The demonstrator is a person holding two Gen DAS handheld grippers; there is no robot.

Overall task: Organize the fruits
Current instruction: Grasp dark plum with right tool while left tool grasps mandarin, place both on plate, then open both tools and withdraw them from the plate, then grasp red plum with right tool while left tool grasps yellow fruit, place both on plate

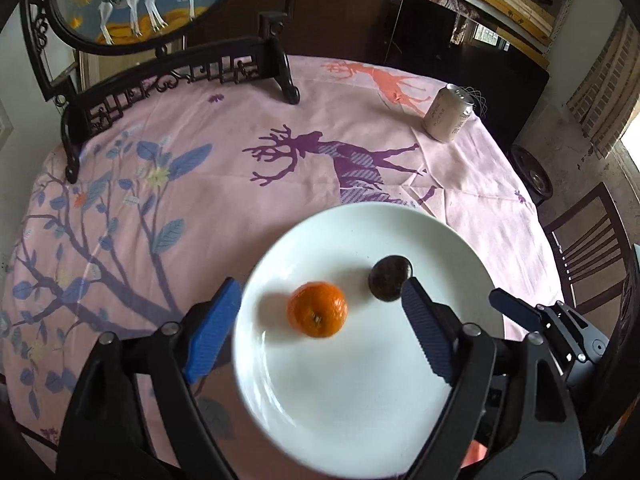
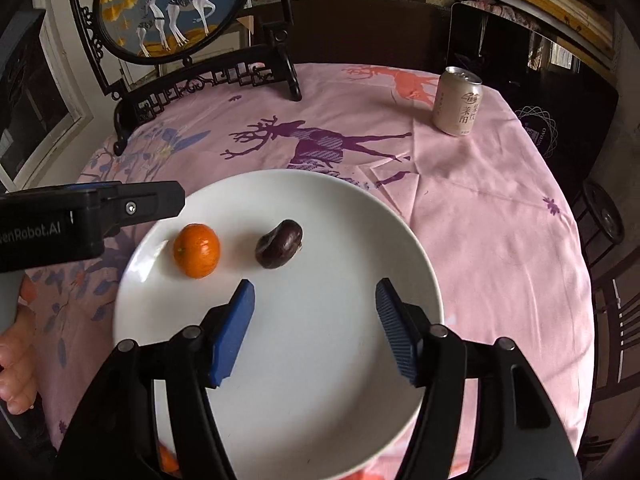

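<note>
A white plate (image 1: 360, 420) lies on the pink tablecloth and also shows in the right wrist view (image 2: 320, 400). On it lie an orange mandarin (image 1: 317, 309) (image 2: 197, 250) and a dark purple fruit (image 1: 390, 278) (image 2: 279, 244). My left gripper (image 1: 320, 308) is open above the plate, its blue fingers either side of the mandarin and clear of it. My right gripper (image 2: 314, 304) is open and empty above the plate, just short of both fruits. The left gripper's body (image 2: 80, 216) shows at the left of the right wrist view.
A beige drink can (image 1: 448, 112) (image 2: 458, 102) stands at the table's far right. A black carved stand with a round deer picture (image 1: 168, 76) (image 2: 192, 80) stands at the back left. A wooden chair (image 1: 588, 244) is beside the table's right edge.
</note>
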